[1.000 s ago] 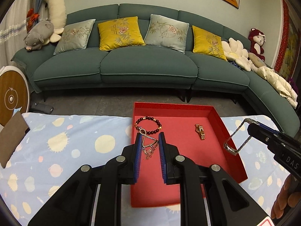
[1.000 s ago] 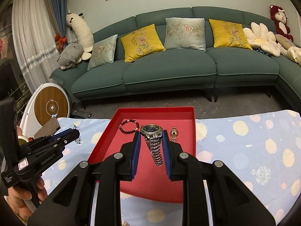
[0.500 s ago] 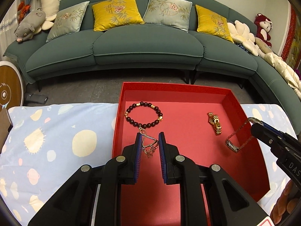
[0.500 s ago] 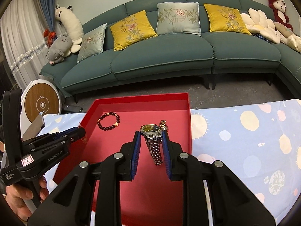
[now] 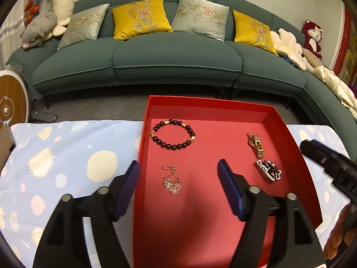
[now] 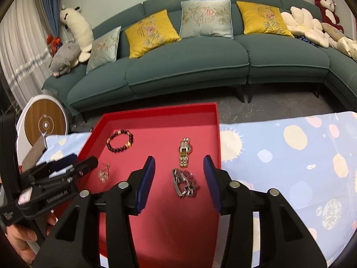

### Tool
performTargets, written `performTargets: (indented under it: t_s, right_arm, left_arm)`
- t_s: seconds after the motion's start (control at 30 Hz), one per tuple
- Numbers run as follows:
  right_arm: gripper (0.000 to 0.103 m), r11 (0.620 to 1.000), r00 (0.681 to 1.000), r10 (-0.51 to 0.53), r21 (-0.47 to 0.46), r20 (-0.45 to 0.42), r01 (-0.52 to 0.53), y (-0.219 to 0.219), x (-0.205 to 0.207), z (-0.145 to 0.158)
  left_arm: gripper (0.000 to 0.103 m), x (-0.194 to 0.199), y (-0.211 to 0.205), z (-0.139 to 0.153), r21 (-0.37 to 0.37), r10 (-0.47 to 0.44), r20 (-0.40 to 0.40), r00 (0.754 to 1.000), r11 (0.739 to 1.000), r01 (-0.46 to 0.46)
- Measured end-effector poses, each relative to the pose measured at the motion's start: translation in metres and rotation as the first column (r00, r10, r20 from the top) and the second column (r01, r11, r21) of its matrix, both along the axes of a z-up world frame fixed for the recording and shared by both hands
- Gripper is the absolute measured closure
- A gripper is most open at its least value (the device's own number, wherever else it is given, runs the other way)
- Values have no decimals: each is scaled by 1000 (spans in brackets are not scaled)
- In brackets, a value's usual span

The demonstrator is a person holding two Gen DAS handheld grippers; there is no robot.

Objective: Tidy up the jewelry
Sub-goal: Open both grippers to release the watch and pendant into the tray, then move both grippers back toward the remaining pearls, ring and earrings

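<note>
A shallow red cardboard tray sits on a pale blue cloth printed with suns and planets, and everything in play lies on the tray's floor. The left gripper hangs over the tray's near left part with its blue-padded jaws spread wide and nothing between them; its left finger is out past the tray's left wall, above the cloth. Directly below the gap lies a small rose-gold filigree pendant on a fine chain, flat on the tray floor and touching neither pad. Toward the tray's far left corner rests a dark beaded bracelet with gold spacers, laid out in a ring.

The right gripper is likewise wide open and holds nothing, poised above the tray's near right part. Under it a silver steel-link wristwatch lies crumpled on its side (the dial is hard to make out). Just beyond the watch, toward the tray's far wall, is a slim gold link watch, stretched out lengthwise and close to the steel one, though whether they touch I cannot tell.

Behind the tray stands a long teal sofa with yellow and grey cushions.
</note>
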State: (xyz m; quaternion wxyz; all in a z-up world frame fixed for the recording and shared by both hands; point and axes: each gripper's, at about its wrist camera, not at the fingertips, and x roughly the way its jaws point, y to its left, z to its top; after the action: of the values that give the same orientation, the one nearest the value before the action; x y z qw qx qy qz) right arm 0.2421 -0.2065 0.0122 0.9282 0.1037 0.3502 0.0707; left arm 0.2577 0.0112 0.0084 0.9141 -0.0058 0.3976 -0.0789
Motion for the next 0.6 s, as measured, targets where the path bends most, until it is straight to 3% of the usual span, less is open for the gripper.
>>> performTargets:
  t_s: [0.23, 0.37, 0.5, 0.6]
  right_arm:
    - [58, 1000, 997, 11, 10, 78, -11, -6, -36, 52]
    - [50, 998, 993, 28, -54, 115, -22, -1, -77, 79]
    - [47, 998, 991, 44, -52, 128, -38, 1, -128, 85]
    - [47, 996, 994, 79, -44, 72, -76, 7, -162, 68]
  left_arm:
    - [29, -39, 23, 35, -51, 32, 42, 999, 998, -29]
    - [29, -67, 35, 51, -27, 53, 33, 998, 998, -52]
    - [29, -106, 44, 58, -34, 52, 18, 998, 998, -51]
    - [29, -141, 48, 53, -48, 45, 0, 999, 998, -45]
